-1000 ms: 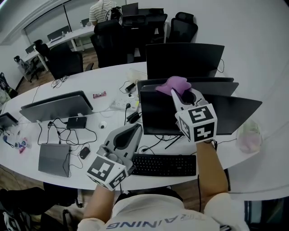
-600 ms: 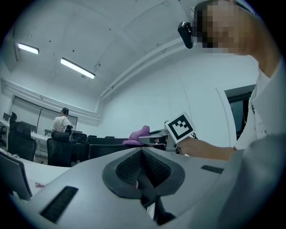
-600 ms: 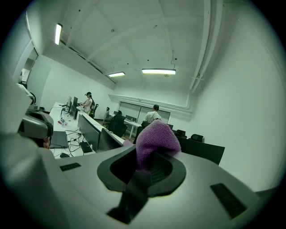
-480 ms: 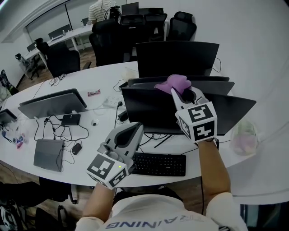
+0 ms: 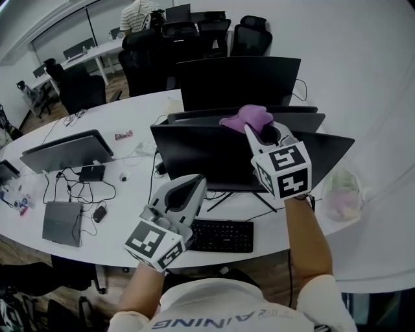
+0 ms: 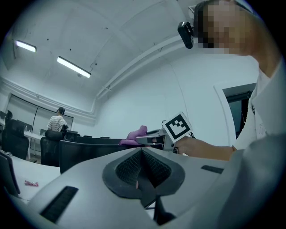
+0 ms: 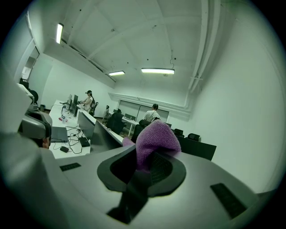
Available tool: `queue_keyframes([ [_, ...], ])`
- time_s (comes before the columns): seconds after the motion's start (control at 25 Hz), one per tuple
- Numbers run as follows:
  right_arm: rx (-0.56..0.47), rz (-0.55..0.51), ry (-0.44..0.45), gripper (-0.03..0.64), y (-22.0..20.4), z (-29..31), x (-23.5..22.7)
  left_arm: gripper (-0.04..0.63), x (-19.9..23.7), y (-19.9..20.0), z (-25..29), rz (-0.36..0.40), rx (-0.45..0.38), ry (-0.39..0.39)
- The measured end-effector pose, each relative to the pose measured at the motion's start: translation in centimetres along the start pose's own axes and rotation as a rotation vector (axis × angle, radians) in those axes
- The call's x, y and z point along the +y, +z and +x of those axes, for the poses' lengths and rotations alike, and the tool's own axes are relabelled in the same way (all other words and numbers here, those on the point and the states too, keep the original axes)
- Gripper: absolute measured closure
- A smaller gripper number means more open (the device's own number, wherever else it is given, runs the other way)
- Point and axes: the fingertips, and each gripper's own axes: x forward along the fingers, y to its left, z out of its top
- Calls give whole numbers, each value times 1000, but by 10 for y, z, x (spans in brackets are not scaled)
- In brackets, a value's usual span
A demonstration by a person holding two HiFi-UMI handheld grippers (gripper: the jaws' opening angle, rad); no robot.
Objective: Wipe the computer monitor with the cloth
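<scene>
My right gripper (image 5: 249,127) is shut on a purple cloth (image 5: 248,119), which bunches out of the jaws (image 7: 154,142) just above the top edge of the near black monitor (image 5: 214,155). That monitor stands at the front of the white desk, its dark screen facing me. My left gripper (image 5: 185,188) is shut with nothing in it, held low in front of the monitor's lower left part, over the keyboard (image 5: 220,235). In the left gripper view the cloth (image 6: 134,135) and the right gripper (image 6: 154,138) show beyond the closed jaws.
More monitors (image 5: 237,81) stand behind the near one, another (image 5: 61,150) lies tilted at the left among cables and a grey laptop (image 5: 61,224). A plastic bag (image 5: 342,191) sits at the desk's right end. Office chairs (image 5: 149,55) and a seated person (image 5: 135,14) are beyond.
The view has shifted so the desk and monitors slid left and down a little. The right gripper with the cloth stays at the monitor's top edge; the left gripper barely moved.
</scene>
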Motion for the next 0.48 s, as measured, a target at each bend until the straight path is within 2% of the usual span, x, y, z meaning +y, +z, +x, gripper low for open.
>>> queue_keyframes([
  [0.48,11,-3,-60,561,-22,-29,-49,594,-33,-1,45,19,12,-65],
])
